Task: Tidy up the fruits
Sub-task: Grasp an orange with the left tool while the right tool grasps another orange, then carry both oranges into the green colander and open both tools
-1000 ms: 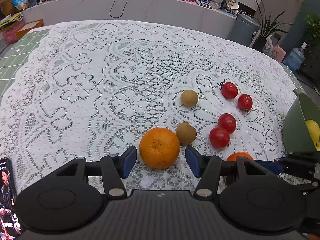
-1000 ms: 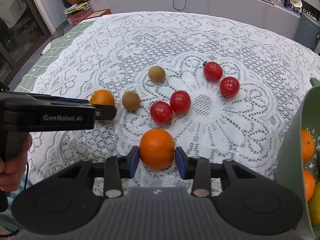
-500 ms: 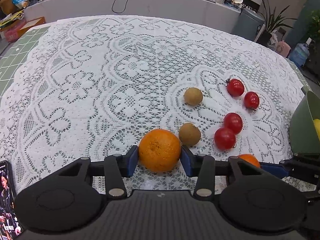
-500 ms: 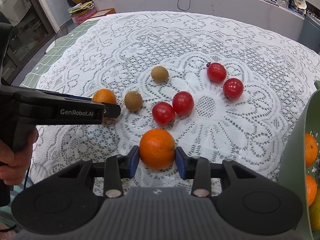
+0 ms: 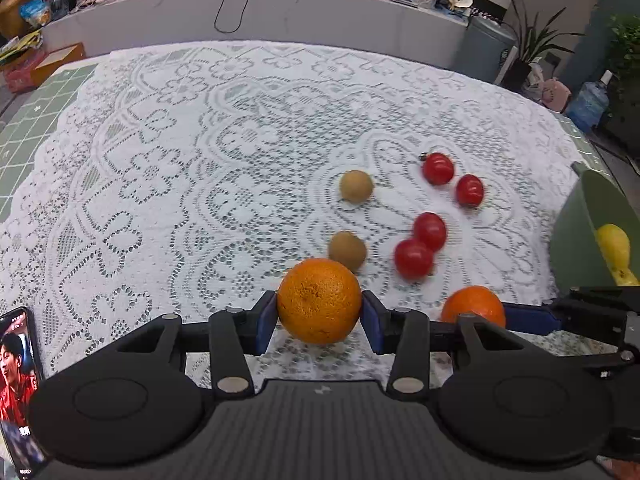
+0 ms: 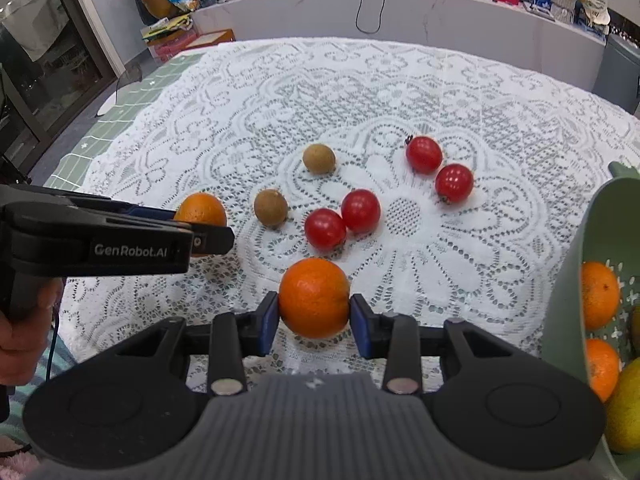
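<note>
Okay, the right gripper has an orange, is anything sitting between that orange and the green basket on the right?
Nothing visible does. The right gripper is shut on its orange, and only bare lace tablecloth lies between it and the green basket. The tomatoes sit farther back, off that line.

Two low wrist views, side by side, facing the far counter.
Each looks forward over its own jaws, close above the tabletop (image 5: 168, 168); both share the tomatoes (image 5: 430, 231) (image 6: 360, 211) and kiwis (image 5: 347, 250) (image 6: 271, 208).
</note>
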Demonstrator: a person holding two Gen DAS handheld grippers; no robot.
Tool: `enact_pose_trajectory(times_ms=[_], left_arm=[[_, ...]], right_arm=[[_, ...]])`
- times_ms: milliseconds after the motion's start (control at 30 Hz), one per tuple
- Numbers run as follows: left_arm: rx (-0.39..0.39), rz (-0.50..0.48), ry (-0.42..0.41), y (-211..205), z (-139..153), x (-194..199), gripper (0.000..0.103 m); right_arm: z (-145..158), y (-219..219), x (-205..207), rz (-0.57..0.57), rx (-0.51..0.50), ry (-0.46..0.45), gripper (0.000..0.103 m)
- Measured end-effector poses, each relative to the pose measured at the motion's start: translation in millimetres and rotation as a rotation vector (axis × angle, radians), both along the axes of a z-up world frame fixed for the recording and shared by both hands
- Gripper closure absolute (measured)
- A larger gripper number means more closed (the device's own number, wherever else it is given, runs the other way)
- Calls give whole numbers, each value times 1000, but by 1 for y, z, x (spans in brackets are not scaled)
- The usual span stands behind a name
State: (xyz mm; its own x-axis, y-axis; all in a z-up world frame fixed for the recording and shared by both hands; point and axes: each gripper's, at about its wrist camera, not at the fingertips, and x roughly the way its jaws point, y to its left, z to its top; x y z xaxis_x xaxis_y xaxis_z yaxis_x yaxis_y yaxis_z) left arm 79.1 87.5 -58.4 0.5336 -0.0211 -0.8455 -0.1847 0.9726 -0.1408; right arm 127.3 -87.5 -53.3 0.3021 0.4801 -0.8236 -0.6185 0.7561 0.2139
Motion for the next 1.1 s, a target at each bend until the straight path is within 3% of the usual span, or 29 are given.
enact_pose_trajectory(times_ms=[800, 1100], left_arm=[[1, -133, -135, -65, 58, -18, 53], [-7, -185, -172, -92, 76, -7, 53]], right_arm=[[56, -64, -27, -95, 158, -98, 68], [69, -100, -27, -180, 150, -142, 68]])
